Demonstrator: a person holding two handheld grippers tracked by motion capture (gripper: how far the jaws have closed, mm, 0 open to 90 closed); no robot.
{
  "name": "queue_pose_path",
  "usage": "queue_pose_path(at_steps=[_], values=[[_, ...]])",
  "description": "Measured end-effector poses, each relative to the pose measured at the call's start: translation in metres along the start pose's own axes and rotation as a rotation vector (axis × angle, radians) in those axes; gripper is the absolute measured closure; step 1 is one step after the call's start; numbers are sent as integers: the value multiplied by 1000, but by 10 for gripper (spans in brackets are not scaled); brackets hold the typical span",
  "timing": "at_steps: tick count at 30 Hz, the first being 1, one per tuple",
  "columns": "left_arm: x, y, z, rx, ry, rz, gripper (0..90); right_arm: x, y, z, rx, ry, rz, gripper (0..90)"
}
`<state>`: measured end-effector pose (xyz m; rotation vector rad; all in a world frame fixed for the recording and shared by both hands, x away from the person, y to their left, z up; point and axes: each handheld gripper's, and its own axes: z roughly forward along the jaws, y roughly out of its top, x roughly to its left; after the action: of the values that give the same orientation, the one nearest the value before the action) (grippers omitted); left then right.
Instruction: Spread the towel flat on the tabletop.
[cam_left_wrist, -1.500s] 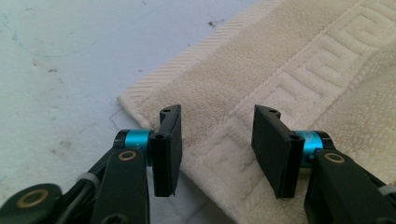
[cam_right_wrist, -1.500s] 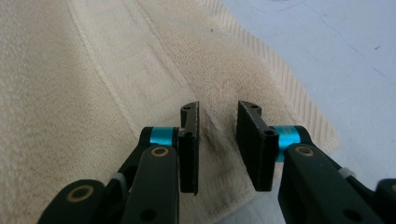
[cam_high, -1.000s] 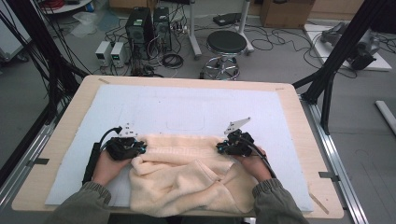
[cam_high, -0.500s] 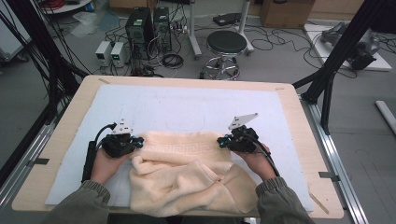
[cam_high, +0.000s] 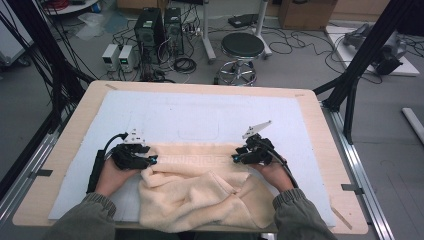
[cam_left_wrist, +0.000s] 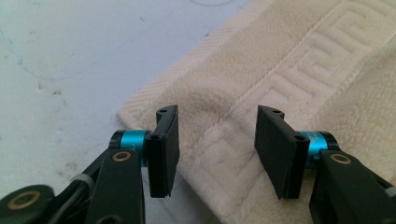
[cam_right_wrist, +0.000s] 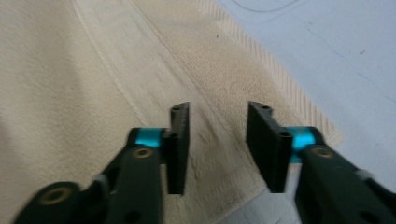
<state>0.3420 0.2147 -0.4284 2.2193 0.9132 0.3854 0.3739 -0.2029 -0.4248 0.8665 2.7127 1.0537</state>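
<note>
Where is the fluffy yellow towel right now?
In the high view the cream towel lies on the white mat at the table's near edge, its far corners at the left gripper and the right gripper.

Beyond the towel (cam_high: 200, 187), the far half of the tabletop (cam_high: 210, 112) lies bare, so a hand can pass freely there, and bare strips run along both side edges as well. The towel's bunched folds heap up between the person's forearms at the near edge and block a low pass across. Each gripper's jaws stand apart over a flat towel corner, touching nothing.
</note>
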Motion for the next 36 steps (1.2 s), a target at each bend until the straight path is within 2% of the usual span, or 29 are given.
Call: queue_pose_path(at_steps=[2, 5, 8, 12, 15, 18, 22, 26, 28, 31, 36], values=[[0, -2, 3, 22, -22, 3, 501, 2, -4, 4, -1, -3, -3, 535], [-1, -2, 4, 20, -19, 13, 515, 4, -7, 5, -17, -18, -9, 544], [-1, -1, 5, 19, -17, 8, 545, 8, -6, 7, -7, -60, -39, 595], [-4, 1, 6, 19, -7, 24, 654, 6, -6, 7, -12, -60, -14, 686], [-5, 3, 8, 15, -11, 21, 738, 5, -5, 8, -15, -70, -21, 809], [-7, 5, 8, 20, 2, 32, 811, 6, -3, 8, -11, -62, -38, 851], [-9, 6, 5, 17, 33, 45, 852, 7, -3, 5, -18, -44, -41, 861], [-6, 6, -8, -40, 11, 13, 859, 9, -2, -9, -69, -17, -50, 862], [-4, 7, -15, -61, -2, 5, 860, 13, -1, -17, -75, -7, -64, 862], [-2, 11, -20, -72, 7, 3, 861, 17, 3, -27, -87, 12, -77, 862], [1, 16, -21, -80, 21, 3, 861, 20, 15, -35, -96, 14, -106, 862]])
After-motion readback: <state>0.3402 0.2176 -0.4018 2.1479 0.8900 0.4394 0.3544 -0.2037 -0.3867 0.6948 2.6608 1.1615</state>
